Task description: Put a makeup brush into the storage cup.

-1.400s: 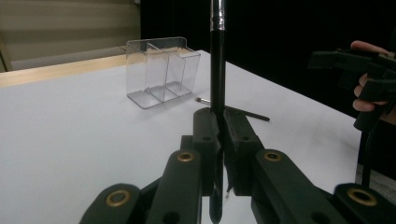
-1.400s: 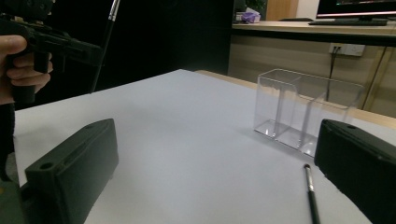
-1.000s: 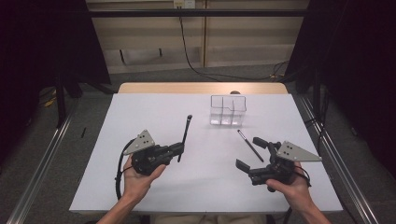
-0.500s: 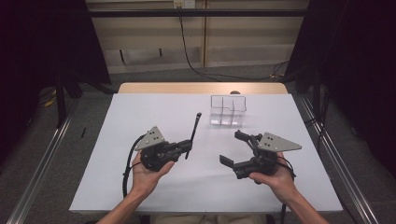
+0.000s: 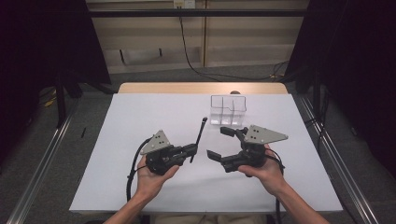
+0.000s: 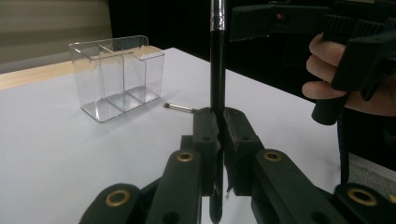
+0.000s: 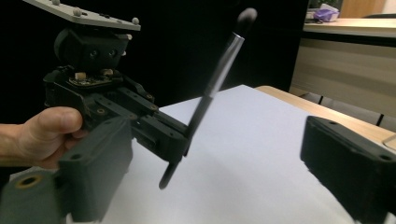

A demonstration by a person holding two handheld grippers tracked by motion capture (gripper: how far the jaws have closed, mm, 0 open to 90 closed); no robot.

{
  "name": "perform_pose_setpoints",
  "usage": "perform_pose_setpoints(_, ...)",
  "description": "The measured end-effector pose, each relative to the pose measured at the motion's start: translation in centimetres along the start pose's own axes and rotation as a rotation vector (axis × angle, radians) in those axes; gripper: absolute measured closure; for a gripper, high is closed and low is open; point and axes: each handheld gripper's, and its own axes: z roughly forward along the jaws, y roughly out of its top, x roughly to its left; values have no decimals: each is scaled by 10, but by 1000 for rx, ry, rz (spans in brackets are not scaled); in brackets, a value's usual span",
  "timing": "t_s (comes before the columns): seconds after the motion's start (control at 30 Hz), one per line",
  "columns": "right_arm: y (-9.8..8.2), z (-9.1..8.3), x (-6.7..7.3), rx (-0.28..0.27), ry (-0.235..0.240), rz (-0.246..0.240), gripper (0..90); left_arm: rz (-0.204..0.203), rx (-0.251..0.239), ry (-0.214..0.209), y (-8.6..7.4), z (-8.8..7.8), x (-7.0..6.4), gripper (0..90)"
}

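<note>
Nearest the person, the left tongs (image 5: 190,150) are clamped on the lower handle of a black makeup brush (image 5: 200,136), held clear of the white table (image 5: 140,116). In the high view the brush's long axis runs from that grip up and away toward the far edge, its dark bristle tip uppermost and tilted slightly toward the person's right side.

Just beside it, on the right, the right tongs (image 5: 220,142) stand wide apart with nothing between them. Their jaws have just been closing a little, yet no pad touches the brush. They point across at the left hand (image 5: 152,175), so the brush shaft lies straight ahead of them, crossing their opening nearly upright. The right hand (image 5: 261,170) is the free one nearest the upper shaft, so a handover would likely take it above the left grip.

The right gripper view shows the shaft leaning between its own spread jaws, with the silver ferrule and bristles high. The left gripper view adds what that one lacks: a second brush (image 6: 180,108) lying flat on the table, and farther off the clear divided holder (image 6: 116,77), empty as far as I can tell. From above, the holder (image 5: 228,111) stands toward the table's far edge.
</note>
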Motion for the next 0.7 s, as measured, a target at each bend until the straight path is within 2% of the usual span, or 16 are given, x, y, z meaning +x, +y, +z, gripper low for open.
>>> perform_pose_setpoints(0.27,8,14,-3,1,41,-6,207,-2,11,-3,-3,2,-1,843)
perform_pose_setpoints(0.33,11,20,-7,-18,53,20,255,1,13,-3,-4,3,-2,843)
perform_pose_setpoints(0.4,11,21,-8,-21,55,20,269,2,13,-6,-4,3,-2,843)
perform_pose_setpoints(0.43,11,24,-9,-13,51,14,321,2,15,-9,-4,3,-3,843)
perform_pose_setpoints(0.47,11,24,-9,-13,51,14,321,2,14,-7,-4,4,-3,843)
perform_pose_setpoints(0.5,10,27,-9,13,57,11,350,1,16,-7,-4,4,-3,843)
perform_pose_setpoints(0.57,8,29,-10,30,67,14,400,-1,16,-6,-5,4,-3,843)
perform_pose_setpoints(0.7,6,31,-11,39,73,32,467,7,24,-3,-5,4,-3,843)
